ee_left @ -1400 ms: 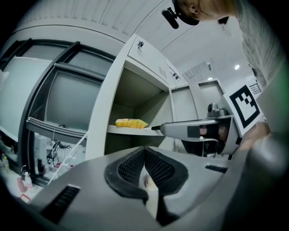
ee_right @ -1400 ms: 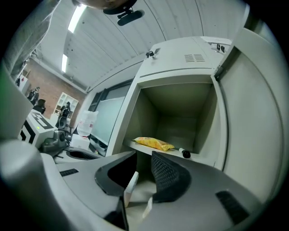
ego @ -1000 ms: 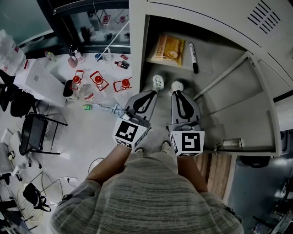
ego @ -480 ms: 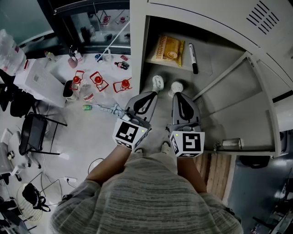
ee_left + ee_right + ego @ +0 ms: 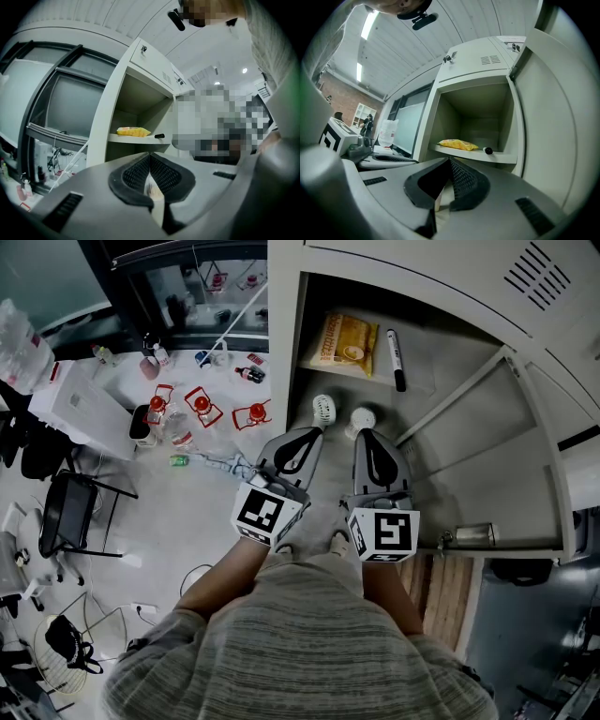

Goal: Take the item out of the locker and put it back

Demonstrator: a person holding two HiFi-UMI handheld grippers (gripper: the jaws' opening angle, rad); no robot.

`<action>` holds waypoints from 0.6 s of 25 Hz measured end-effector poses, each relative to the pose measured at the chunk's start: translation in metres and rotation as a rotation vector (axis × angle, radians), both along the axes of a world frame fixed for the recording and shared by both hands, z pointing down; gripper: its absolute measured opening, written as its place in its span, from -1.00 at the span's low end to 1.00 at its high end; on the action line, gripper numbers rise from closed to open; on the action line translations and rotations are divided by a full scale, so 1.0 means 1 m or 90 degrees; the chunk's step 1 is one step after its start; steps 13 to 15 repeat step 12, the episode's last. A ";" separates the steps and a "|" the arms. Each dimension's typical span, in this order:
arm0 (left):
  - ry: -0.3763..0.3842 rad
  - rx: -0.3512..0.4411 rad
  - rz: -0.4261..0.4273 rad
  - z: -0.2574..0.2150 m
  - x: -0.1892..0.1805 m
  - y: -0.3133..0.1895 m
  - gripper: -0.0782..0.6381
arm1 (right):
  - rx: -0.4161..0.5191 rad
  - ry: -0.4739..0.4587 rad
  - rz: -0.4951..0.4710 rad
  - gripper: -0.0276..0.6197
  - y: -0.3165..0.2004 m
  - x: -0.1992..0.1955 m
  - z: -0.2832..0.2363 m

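Observation:
The grey locker (image 5: 281, 324) stands open in front of me. On its shelf (image 5: 422, 381) lie a yellow snack packet (image 5: 343, 341) and a black marker (image 5: 397, 358). Both grippers hover side by side just outside the opening, below the shelf. My left gripper (image 5: 322, 411) is shut with nothing in it, and so is my right gripper (image 5: 362, 418). In the left gripper view the snack packet (image 5: 132, 132) and the marker (image 5: 160, 136) sit above the shut left gripper (image 5: 150, 157). The right gripper view shows the snack packet (image 5: 458, 145) and the marker (image 5: 488, 151) beyond the shut right gripper (image 5: 450, 161).
The locker door (image 5: 497, 465) hangs open at the right, with a latch (image 5: 473, 534) on its edge. A white table (image 5: 94, 399) at the left holds bottles in red holders (image 5: 199, 407). A black chair (image 5: 70, 512) stands lower left. Wooden slats (image 5: 445, 587) lie below the door.

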State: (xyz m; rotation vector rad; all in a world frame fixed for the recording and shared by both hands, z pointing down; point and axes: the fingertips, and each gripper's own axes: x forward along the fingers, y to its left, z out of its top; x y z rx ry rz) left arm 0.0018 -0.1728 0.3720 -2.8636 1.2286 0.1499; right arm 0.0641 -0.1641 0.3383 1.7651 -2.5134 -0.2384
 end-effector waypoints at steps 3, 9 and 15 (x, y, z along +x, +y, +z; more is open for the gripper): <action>0.000 0.001 -0.001 0.000 -0.001 0.001 -0.76 | 0.000 0.000 -0.001 -0.84 0.001 -0.001 0.001; -0.002 0.003 -0.006 -0.002 -0.003 0.000 -0.76 | 0.000 0.003 -0.005 -0.84 0.000 -0.005 0.000; -0.002 0.001 -0.004 0.000 -0.004 0.001 -0.76 | 0.000 0.005 -0.007 -0.84 0.000 -0.007 0.000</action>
